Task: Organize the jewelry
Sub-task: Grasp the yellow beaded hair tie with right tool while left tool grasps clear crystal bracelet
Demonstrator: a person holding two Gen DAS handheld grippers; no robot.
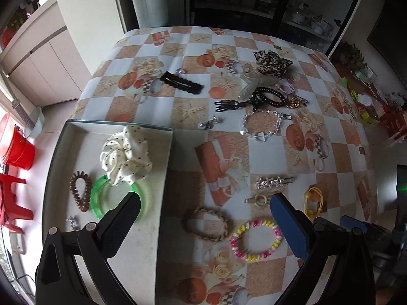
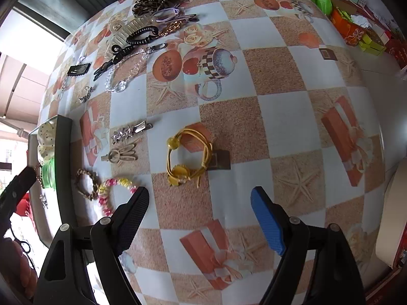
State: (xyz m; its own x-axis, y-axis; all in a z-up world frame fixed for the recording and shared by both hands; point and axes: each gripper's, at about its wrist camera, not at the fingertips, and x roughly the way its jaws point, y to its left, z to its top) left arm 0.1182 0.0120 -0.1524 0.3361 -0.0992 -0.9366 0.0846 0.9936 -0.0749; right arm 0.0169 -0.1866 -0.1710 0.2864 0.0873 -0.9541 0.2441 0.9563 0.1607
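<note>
Between the wide-spread, empty jaws of the right gripper [image 2: 199, 213] there is only tablecloth — the yellow hair tie [image 2: 189, 156] lies just beyond the tips, untouched. The left gripper [image 1: 204, 209] also hangs open and holds nothing, straddling the tray's rim [image 1: 168, 167], with the braided bracelet [image 1: 206, 225] and pink-and-yellow bracelet [image 1: 256, 239] near it. In the tray sit a dotted scrunchie [image 1: 126, 150], a green bangle [image 1: 119, 198] and a brown coil tie [image 1: 80, 190]. The risk, I judge: the yellow tie's thin loops could slip a pad, or snag and drag. The pile at the far end [image 1: 269, 86] is too tangled to separate — small pieces stay unclear.
</note>
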